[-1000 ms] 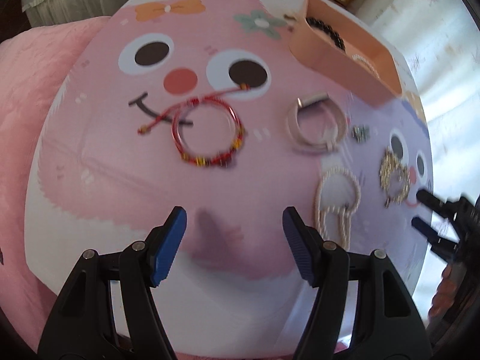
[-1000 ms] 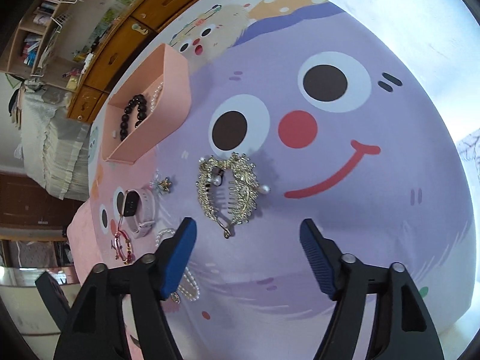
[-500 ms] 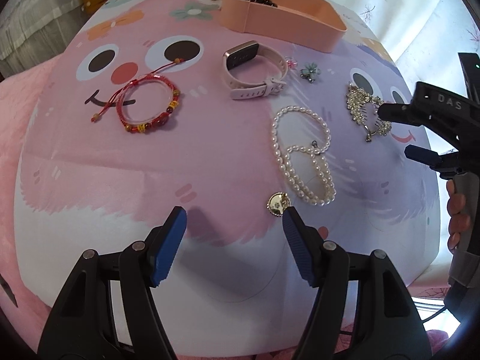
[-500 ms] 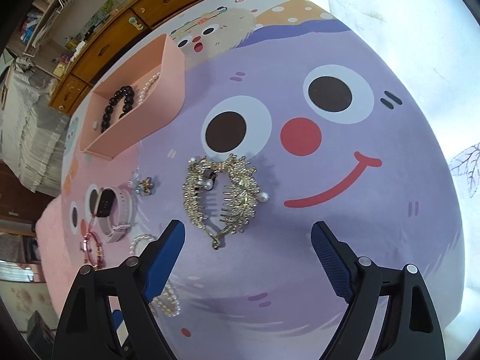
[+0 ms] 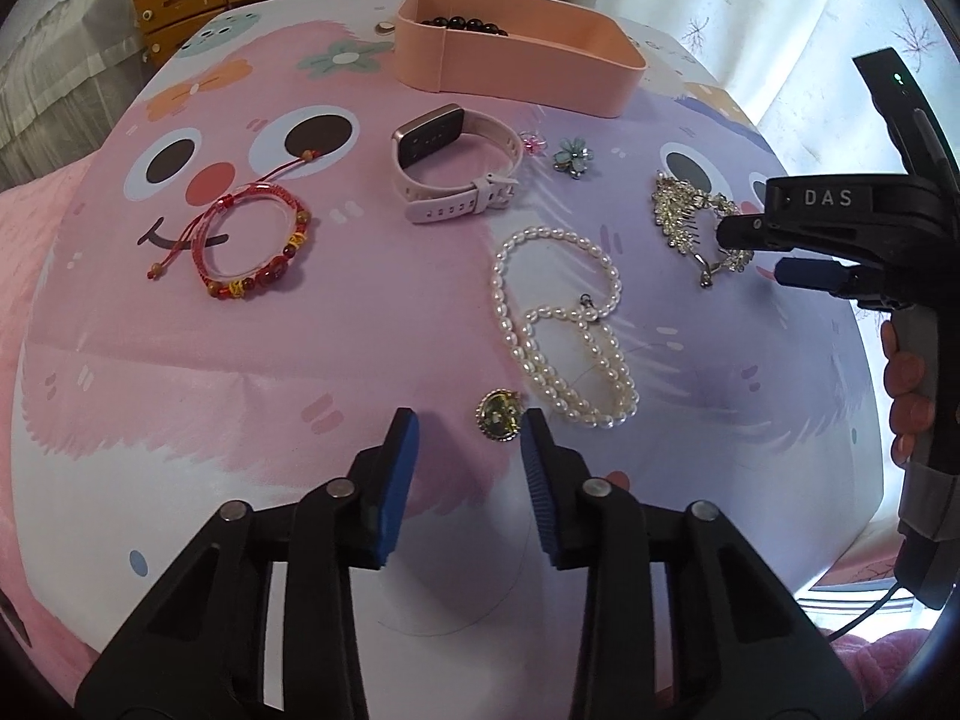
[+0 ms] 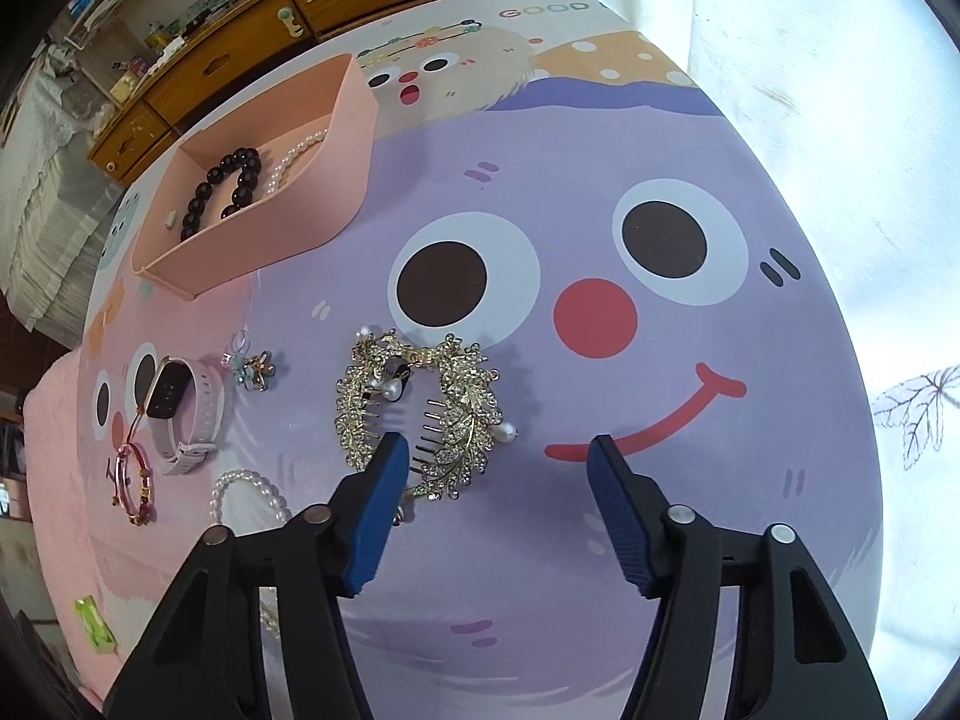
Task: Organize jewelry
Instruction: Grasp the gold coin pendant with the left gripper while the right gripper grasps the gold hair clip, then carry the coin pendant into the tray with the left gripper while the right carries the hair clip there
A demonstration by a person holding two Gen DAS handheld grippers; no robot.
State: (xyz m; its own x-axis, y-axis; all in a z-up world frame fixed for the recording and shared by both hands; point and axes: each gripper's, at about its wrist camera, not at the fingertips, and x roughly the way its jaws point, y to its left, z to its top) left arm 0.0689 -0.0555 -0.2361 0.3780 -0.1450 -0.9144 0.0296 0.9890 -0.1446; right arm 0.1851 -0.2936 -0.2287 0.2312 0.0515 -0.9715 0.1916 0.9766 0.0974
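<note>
Cartoon cloth [image 5: 372,324] — one pink tray [image 5: 516,60]

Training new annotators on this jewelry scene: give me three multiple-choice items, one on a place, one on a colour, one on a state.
1. Where is the black bead bracelet?
A. inside the pink tray
B. beside the watch
C. under the pearls

2. What colour is the smartwatch strap?
A. black
B. pale pink
C. green

3. What is the right claw doing?
A. clamped on the tray
B. holding pearls
C. open around the gold hair comb

A: the beads lie within the tray walls. B: the strap is pale pink. C: its pads stand apart, with nothing pressed between them.
</note>
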